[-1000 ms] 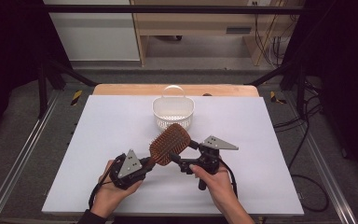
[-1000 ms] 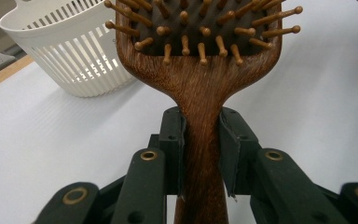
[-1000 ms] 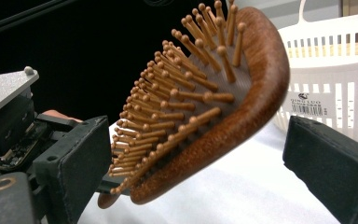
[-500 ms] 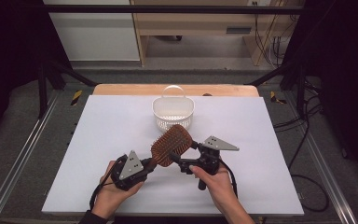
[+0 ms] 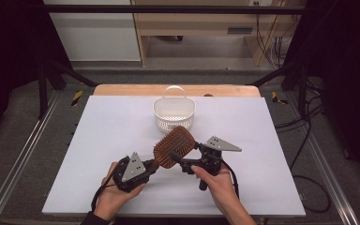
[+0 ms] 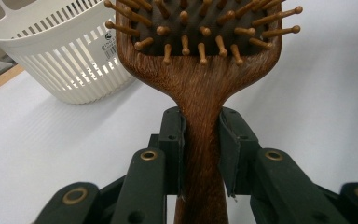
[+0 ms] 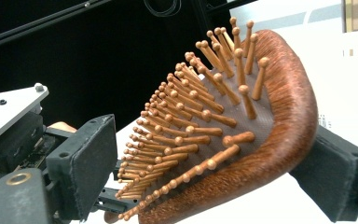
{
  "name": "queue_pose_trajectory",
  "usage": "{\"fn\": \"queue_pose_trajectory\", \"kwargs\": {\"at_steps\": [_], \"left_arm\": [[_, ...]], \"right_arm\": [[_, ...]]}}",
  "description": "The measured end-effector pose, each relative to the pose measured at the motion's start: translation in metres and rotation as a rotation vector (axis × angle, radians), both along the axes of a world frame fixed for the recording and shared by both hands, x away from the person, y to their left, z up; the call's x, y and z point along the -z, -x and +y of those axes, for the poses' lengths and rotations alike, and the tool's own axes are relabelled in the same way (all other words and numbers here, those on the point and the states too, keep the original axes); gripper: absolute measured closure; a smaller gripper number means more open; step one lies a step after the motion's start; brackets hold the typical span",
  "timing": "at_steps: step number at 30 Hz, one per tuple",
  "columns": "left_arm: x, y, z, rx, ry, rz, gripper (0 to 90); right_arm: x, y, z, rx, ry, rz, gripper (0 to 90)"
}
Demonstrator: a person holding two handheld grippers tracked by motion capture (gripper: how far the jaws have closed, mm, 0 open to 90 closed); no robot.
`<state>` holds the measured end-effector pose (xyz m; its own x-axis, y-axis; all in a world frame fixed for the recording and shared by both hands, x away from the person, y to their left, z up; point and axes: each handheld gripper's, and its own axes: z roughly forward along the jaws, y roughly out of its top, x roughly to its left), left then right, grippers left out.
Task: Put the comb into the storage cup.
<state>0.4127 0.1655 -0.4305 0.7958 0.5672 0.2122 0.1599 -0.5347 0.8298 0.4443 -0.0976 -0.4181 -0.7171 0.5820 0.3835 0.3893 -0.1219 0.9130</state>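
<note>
1. Hairbrush (image 5: 174, 146): wooden paddle type with wooden pins, carried in the air above the near middle of the table (image 5: 98, 136), head tilted up and away from us toward the basket. It has swung slightly from where we had it a second ago, the head now a little nearer the right gripper.
2. Left gripper (image 5: 146, 169): our fingers (image 6: 172, 140) are clenched on the brush handle, one pad on each side just below the neck, as the left gripper view shows. This hold is unchanged.
3. Right gripper (image 5: 183, 161): the fingers (image 7: 81, 163) straddle the brush head, one on the pin side, one behind the wooden back. They have just been closing, with the head between them. The back finger looks to touch the wood; the pin-side finger stands clear of the pins, so we count no grip yet.
4. Basket (image 5: 174, 112): white, slatted, with a handle, standing on the table well beyond the brush; nothing shows inside it from above.
5. Reading: we judge a handover from left to right is in progress, with the basket the likely destination; the left must hold until the right clamps firmly.
</note>
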Motion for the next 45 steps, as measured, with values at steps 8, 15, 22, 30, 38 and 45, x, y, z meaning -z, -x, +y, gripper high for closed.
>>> {"fn": "queue_pose_trajectory", "kwargs": {"at_steps": [8, 15, 22, 30, 38, 45], "left_arm": [[0.0, 0.002, -0.002, 0.009, -0.004, -0.009, 72.3], [0.0, 0.004, -0.005, 0.02, -0.006, -0.025, 72.3], [0.0, 0.005, -0.007, 0.03, -0.013, -0.034, 72.3], [0.001, 0.005, -0.007, 0.031, -0.009, -0.035, 72.3], [0.001, 0.005, -0.007, 0.029, -0.006, -0.038, 72.3], [0.002, 0.005, -0.007, 0.023, -0.01, -0.042, 72.4]], "right_arm": [[-0.001, -0.001, -0.002, -0.004, -0.027, 0.009, 16.7], [-0.002, -0.002, -0.006, -0.008, -0.062, 0.025, 20.5], [-0.003, -0.003, -0.009, -0.016, -0.095, 0.038, 24.9], [-0.003, -0.003, -0.011, -0.02, -0.11, 0.046, 29.7], [-0.005, -0.003, -0.012, -0.025, -0.133, 0.053, 35.7], [-0.007, -0.001, -0.013, -0.031, -0.144, 0.042, 41.4]]}}
